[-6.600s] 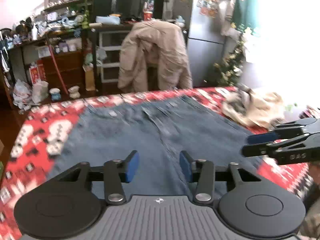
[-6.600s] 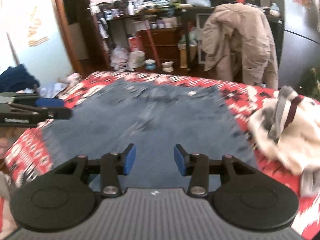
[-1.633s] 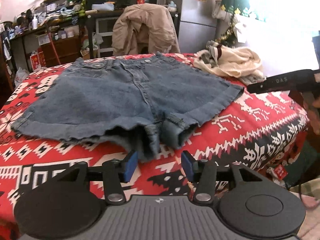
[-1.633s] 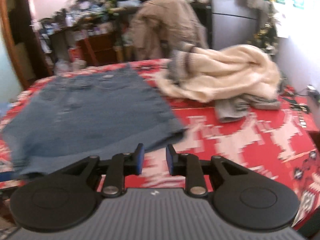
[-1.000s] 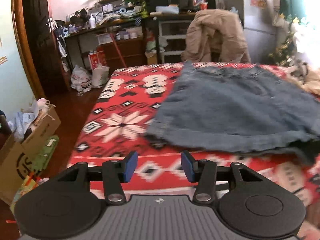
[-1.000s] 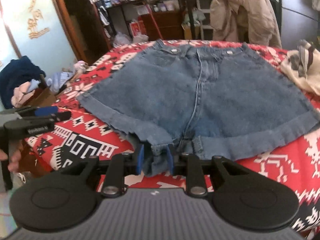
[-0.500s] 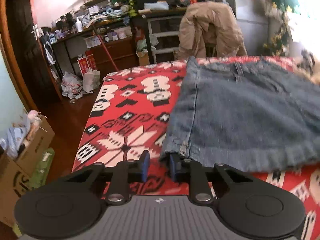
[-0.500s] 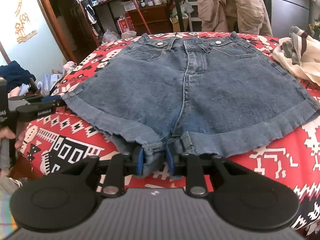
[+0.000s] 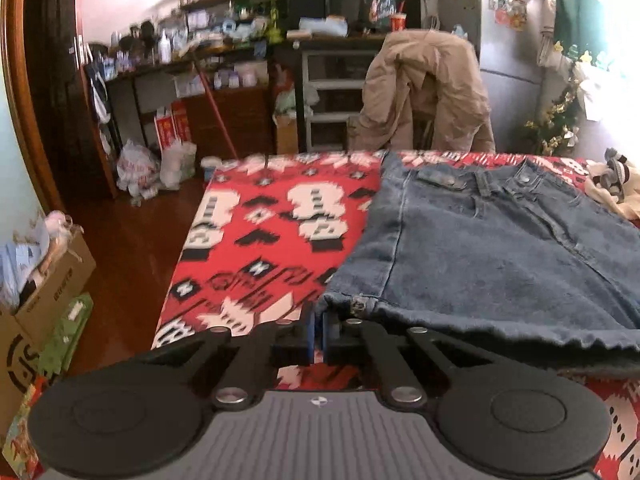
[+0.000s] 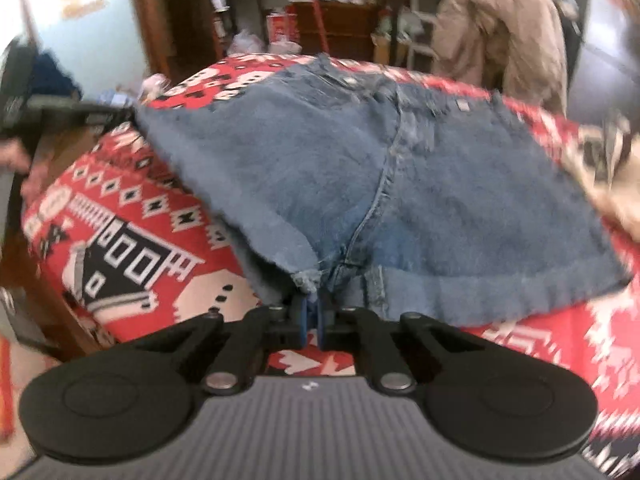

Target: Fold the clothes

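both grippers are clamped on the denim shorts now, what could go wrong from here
1. The left gripper has just closed on only the corner tip of the denim shorts; that small bite could slip once lifted.
2. The right gripper has just closed at the bunched crotch hem, so it may catch uneven layers and skew the fold.
3. The cream garment lies against the shorts' far edge and could get dragged or folded in.

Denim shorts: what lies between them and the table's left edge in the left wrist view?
Only bare patterned red tablecloth lies between the denim shorts and that edge; nothing rests there in the left wrist view.
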The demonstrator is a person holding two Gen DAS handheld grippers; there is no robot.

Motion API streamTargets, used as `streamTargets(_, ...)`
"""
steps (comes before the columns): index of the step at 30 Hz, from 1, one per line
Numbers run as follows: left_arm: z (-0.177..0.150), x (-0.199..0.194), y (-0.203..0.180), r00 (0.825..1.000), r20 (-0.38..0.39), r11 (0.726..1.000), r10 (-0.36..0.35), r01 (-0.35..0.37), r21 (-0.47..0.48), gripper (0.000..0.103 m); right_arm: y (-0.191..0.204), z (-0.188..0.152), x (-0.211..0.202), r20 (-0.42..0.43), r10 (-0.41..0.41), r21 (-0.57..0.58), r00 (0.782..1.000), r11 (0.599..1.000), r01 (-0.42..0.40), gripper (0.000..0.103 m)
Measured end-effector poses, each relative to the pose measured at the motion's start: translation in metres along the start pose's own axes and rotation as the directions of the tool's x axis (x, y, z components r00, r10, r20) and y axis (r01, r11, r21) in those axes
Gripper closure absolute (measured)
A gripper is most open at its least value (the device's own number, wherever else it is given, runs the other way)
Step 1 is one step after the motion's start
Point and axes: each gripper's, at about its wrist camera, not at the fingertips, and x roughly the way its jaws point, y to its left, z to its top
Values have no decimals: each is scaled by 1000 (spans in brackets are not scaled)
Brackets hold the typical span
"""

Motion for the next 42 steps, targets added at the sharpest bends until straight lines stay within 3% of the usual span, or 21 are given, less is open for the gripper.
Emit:
streamTargets(4,-9,16,5,998,-62,1000,-4,3,-11,99,19,-6,4,-14,-13,-124,1000,992,12,100)
streamTargets(7,-11,17,10,998,-59,998,-17,14,-63,99,30,-13,11,-18,-30,-196,999,980,26,100)
streamTargets(12,-7,12,12,998,-43,993,-35,30,-113,99,19,-8,0,17,-10,-126,1000,992,12,99)
streamTargets(16,-2,11,17,998,-27,984,-54,49,-169,99,17,0,-2,50,-55,-153,997,986,62,99)
streamTargets(22,-17,16,34,993,-45,956,-107,91,-279,98,32,-10,-1,25,-11,-264,1000,964,18,99)
streamTargets(24,-15,14,32,994,-45,956,-99,83,-282,93,29,-12,-1,25,-6,-247,1000,969,12,98)
streamTargets(28,-8,5,21,999,-20,982,-40,36,-184,76,12,-4,-11,90,8,-131,996,991,3,76)
streamTargets(31,-4,4,17,999,-28,991,-34,30,-130,76,11,2,-13,112,9,-150,994,989,8,76)
streamTargets(36,-4,-3,19,999,-33,989,-36,31,-148,76,18,7,-15,127,81,-200,989,978,-55,75)
streamTargets(38,-5,-7,20,998,-45,986,-43,35,-165,76,23,10,-16,129,103,-206,986,976,-75,66)
streamTargets(41,-7,-16,26,995,-56,969,-80,65,-238,75,37,10,-7,115,57,-321,992,947,-17,63)
streamTargets(42,-7,-20,29,994,-55,959,-97,79,-271,70,43,9,-4,106,37,-358,994,934,3,62)
